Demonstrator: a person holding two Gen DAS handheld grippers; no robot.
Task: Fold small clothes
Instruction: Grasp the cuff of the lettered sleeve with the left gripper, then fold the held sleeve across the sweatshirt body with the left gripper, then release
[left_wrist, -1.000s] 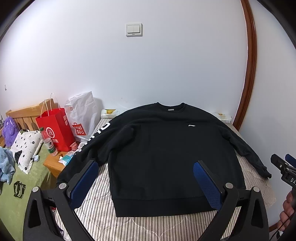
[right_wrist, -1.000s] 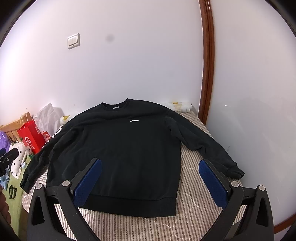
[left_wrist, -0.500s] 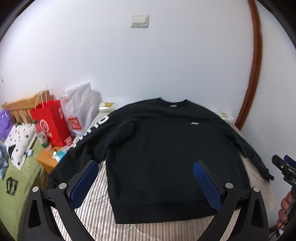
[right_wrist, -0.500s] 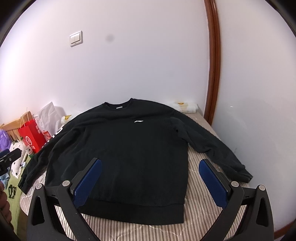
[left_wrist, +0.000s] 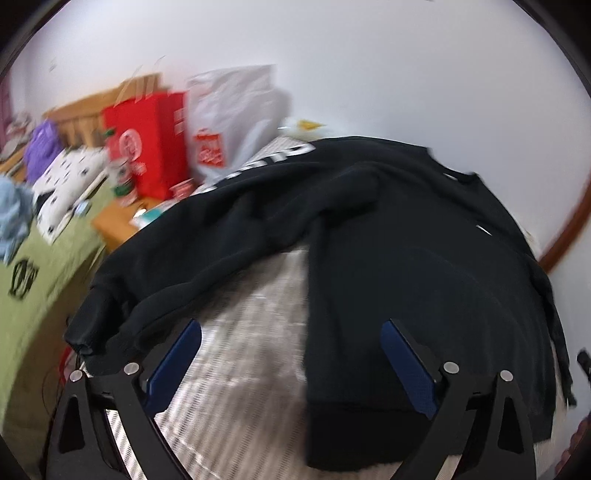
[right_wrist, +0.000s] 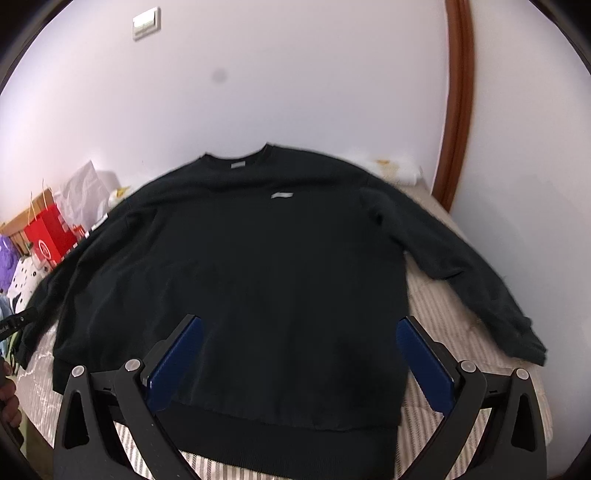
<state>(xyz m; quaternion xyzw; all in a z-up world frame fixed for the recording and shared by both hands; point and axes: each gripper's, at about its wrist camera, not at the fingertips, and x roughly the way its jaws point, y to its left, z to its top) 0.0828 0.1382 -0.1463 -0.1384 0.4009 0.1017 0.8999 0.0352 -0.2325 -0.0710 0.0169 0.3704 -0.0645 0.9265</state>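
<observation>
A: Item: one black sweatshirt (right_wrist: 258, 266), flat on the striped bed (right_wrist: 443, 332), collar toward the wall, hem nearest.

B: Grippers: two. Left gripper (left_wrist: 291, 365), jaws apart, just closing slightly, nothing between; cuff of the near sleeve (left_wrist: 192, 251) lies left of it. Right gripper (right_wrist: 299, 362), jaws apart, over the hem.

Red bag (left_wrist: 147, 144), white bag (left_wrist: 232, 114)

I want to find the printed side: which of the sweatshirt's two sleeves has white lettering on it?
The sleeve lying toward the red bag carries white lettering near its shoulder. The other sleeve, toward the brown door frame, shows plain black.
</observation>
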